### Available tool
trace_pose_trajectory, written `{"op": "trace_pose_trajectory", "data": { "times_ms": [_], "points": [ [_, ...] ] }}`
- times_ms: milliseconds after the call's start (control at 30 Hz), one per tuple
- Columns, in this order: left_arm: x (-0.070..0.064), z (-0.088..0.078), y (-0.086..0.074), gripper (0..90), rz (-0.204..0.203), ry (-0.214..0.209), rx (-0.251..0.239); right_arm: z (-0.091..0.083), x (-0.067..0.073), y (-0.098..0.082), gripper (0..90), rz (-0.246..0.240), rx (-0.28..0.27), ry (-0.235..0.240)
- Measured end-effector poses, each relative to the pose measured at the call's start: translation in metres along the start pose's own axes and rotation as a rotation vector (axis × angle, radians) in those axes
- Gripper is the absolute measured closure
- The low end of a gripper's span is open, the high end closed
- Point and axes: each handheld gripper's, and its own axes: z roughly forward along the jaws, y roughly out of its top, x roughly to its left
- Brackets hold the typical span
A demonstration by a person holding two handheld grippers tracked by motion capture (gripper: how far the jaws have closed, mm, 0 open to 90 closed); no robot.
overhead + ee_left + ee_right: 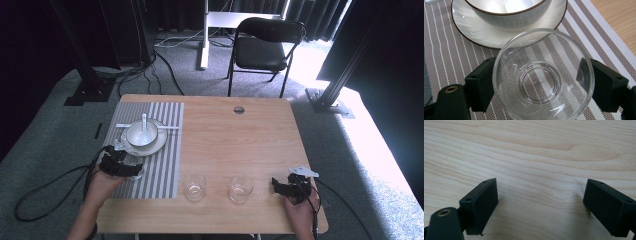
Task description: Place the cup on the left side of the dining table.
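My left gripper (pixel 540 75) is shut on a clear, empty glass (pixel 544 86), one black jaw pressing on each side of it. The glass stands upright over the striped placemat (pixel 446 57), just short of a white bowl (pixel 509 13) on its saucer (pixel 477 32). In the high view the left gripper (pixel 131 170) is at the placemat's near left part, below the bowl (pixel 141 134), which has a white spoon in it. My right gripper (pixel 276 186) rests near the table's front right, open over bare wood (pixel 536 157), with nothing between its jaws.
Two more empty glasses (pixel 194 186) (pixel 240 189) stand side by side near the front edge, between the two grippers. The wooden table (pixel 235 140) has a small round hole (pixel 239 109) at the back. A black chair (pixel 265 45) stands behind the table.
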Motion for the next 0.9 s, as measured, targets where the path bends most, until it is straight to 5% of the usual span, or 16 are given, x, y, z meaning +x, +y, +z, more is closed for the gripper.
{"op": "trace_pose_trajectory", "data": {
  "times_ms": [367,633,900],
  "points": [
    [0.002,-0.001,-0.006,17.5,-0.007,-0.032,-0.057,0.0,0.0,0.0,11.9,0.0,0.0,0.0],
    [-0.003,0.001,-0.012,0.3,-0.011,-0.049,-0.059,0.0,0.0,0.0,11.9,0.0,0.0,0.0],
    [-0.005,0.001,-0.025,0.4,-0.023,0.024,-0.145,0.0,0.0,0.0,11.9,0.0,0.0,0.0]
  ]
}}
